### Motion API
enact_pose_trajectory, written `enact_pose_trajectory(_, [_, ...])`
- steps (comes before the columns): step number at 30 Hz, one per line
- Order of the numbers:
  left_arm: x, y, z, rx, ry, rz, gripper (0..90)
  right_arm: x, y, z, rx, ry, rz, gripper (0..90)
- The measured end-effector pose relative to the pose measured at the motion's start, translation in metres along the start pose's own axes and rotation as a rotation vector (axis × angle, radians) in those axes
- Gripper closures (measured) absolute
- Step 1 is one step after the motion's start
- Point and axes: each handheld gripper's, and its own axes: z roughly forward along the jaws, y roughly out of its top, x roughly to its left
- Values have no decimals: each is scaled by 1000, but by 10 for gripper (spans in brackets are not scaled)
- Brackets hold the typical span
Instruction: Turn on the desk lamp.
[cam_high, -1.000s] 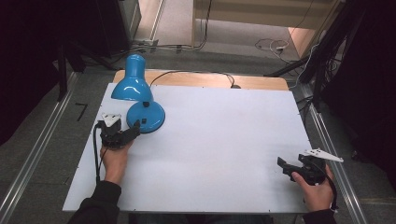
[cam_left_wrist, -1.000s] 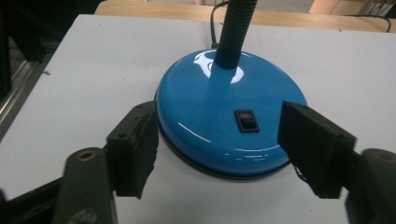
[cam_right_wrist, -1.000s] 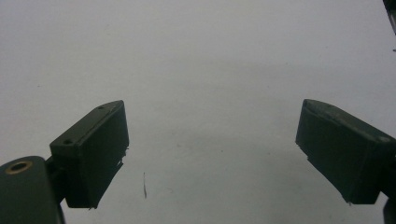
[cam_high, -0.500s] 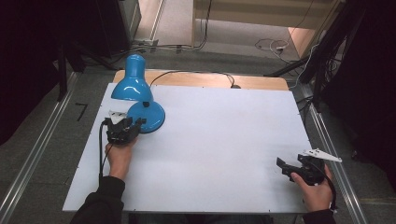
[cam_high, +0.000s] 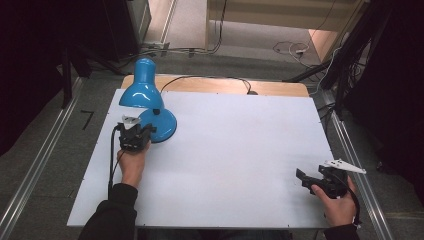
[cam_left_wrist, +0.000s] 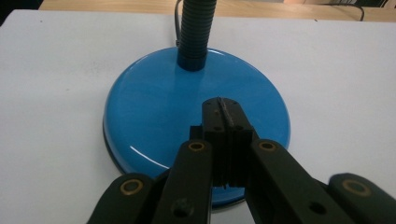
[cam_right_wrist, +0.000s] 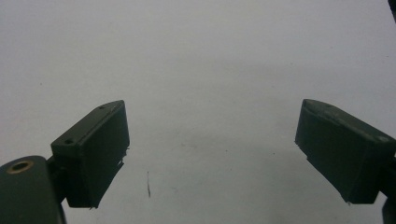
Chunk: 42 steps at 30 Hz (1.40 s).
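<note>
The blue desk lamp (cam_high: 148, 102) stands at the far left of the white table (cam_high: 230, 165), its round base (cam_left_wrist: 187, 116) flat on the surface, its ribbed gooseneck (cam_left_wrist: 196, 32) rising from the far part of the base, and its shade (cam_high: 142, 90) hanging over the far-left edge. The left gripper (cam_left_wrist: 224, 109) sits at the near side of the base with its jaws pressed together and empty, the tips poised over the glossy top; whether they touch it I cannot tell. It looks like a press or push on the base, perhaps toward a switch, though no switch is visible. The risk, as I judge it, is that closed tips slide on the smooth, domed enamel, or that a sideways shove skids the lamp toward the table's far-left edge, where the heavy shade already overhangs and could tip it. The power cord (cam_high: 210, 79) trailing across the wooden strip behind could also snag. The right gripper (cam_high: 312, 181) rests well apart at the near right corner, jaws spread wide over bare table. The left gripper view gives the tips against the base; the high view gives the lamp's closeness to the edge.
</note>
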Motion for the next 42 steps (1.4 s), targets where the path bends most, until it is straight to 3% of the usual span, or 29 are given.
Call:
enact_pose_trajectory(18, [-1,-2,10,17,7,0,897,-1,0,-1,-1,0,4,84])
enact_pose_trajectory(42, [-1,-4,10,19,6,7,897,-1,-1,-2,-5,-3,6,104])
